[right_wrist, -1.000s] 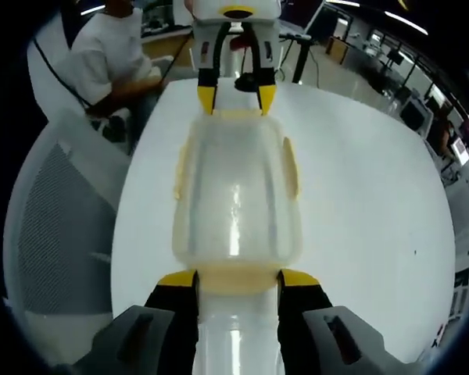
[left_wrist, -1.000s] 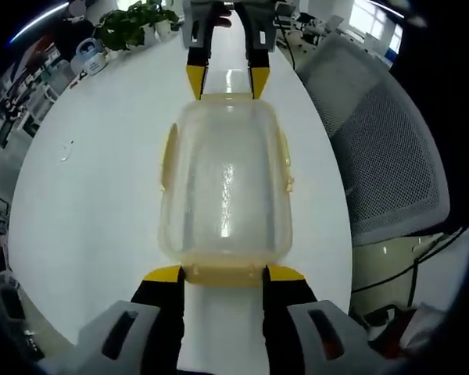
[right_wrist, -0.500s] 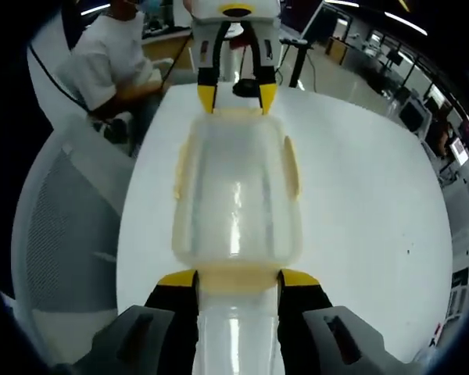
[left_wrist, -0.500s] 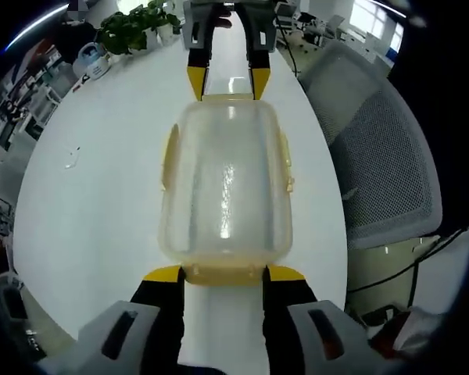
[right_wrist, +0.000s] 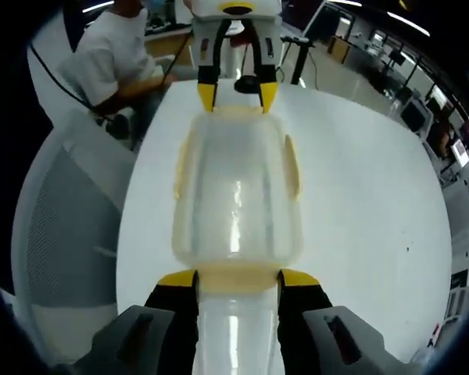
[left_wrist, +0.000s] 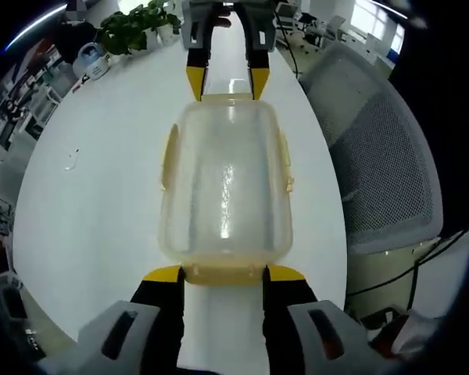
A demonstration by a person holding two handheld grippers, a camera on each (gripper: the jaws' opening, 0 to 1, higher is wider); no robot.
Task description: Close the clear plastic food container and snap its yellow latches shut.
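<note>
A clear plastic container [left_wrist: 225, 187] with its lid on lies on the white table [left_wrist: 94, 195], held lengthwise between both grippers. My left gripper [left_wrist: 224, 273] is open, its yellow tips at either side of the near end latch [left_wrist: 224, 276]. The right gripper [left_wrist: 227, 78] meets the far end the same way. In the right gripper view the container [right_wrist: 236, 195] runs from my open right gripper [right_wrist: 238, 279] up to the left gripper [right_wrist: 236, 92]. Yellow side latches [left_wrist: 168, 156] [left_wrist: 285, 160] lie flat along the long sides.
A grey mesh chair [left_wrist: 383, 156] stands close to the table's right edge, and shows again as the chair [right_wrist: 62, 219]. Potted plants [left_wrist: 133, 27] and small items sit at the far left of the table. A person in a white shirt [right_wrist: 113, 55] sits beyond the table.
</note>
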